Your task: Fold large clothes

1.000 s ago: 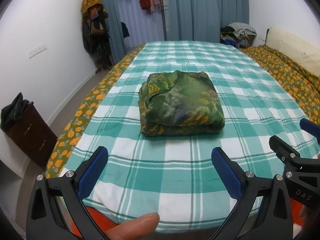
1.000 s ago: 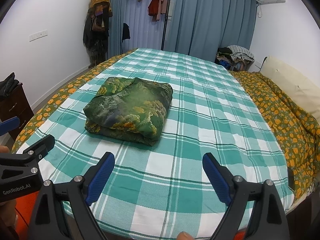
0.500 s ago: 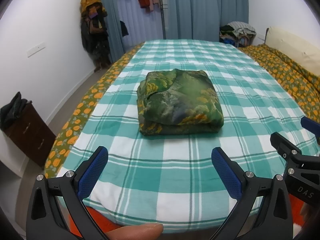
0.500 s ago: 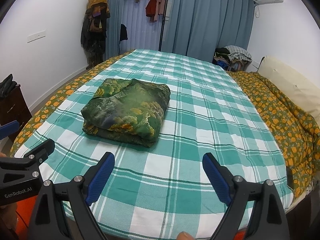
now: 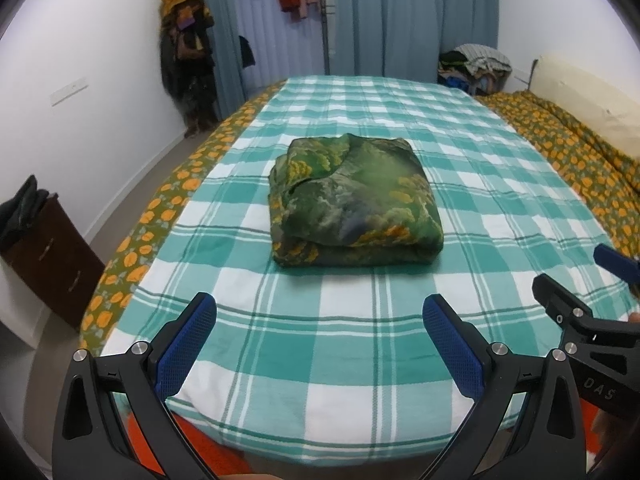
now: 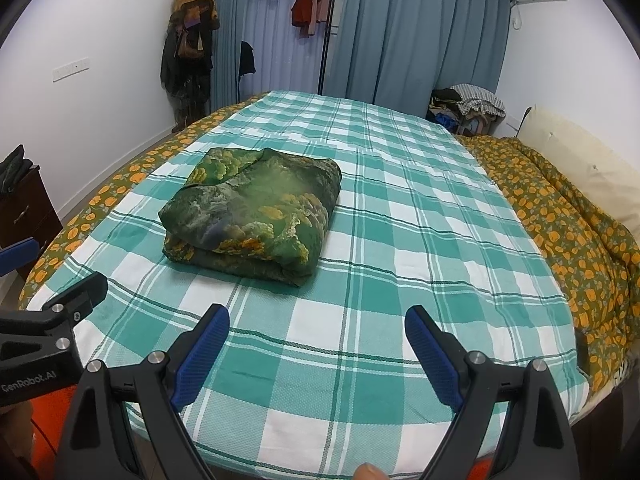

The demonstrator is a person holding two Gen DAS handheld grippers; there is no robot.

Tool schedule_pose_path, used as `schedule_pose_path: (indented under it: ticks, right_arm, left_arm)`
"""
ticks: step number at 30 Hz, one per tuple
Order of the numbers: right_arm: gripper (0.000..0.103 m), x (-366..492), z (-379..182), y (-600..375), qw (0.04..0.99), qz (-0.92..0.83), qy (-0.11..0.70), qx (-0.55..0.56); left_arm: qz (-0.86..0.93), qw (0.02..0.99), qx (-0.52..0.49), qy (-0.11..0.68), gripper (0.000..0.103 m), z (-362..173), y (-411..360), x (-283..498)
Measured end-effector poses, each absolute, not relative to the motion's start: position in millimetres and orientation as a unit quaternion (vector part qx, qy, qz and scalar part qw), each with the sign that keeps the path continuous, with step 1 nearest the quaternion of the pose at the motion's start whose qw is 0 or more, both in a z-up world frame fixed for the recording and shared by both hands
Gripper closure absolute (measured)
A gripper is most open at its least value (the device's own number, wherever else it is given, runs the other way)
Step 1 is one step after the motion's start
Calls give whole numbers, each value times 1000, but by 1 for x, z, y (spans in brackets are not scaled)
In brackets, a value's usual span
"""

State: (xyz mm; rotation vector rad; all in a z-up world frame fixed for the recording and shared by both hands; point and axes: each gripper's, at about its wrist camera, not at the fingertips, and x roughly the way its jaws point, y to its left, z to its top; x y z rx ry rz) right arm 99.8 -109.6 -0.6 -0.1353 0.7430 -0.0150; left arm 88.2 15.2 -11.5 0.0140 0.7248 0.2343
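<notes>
A folded green garment (image 5: 354, 204) with yellow-orange print lies as a thick square bundle on the bed's teal-and-white checked sheet (image 5: 320, 344), toward the near end and closer to the left edge than the right. The left tool (image 5: 320, 320) hangs above the bed's near edge, released, its blue-padded fingers spread wide with nothing between them. The right tool (image 6: 317, 322) hangs beside it over the same edge, likewise released and empty. An orange-flowered quilt (image 6: 560, 216) lies along the bed's right edge.
</notes>
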Motion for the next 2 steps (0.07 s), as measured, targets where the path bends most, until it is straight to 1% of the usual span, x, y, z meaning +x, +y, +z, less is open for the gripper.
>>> schedule_pose_path:
  ticks: [2]
  right_arm:
    - [12, 101, -2, -110, 929, -7, 365, -65]
  left_arm:
    - [119, 929, 14, 351, 0, -12, 14, 89]
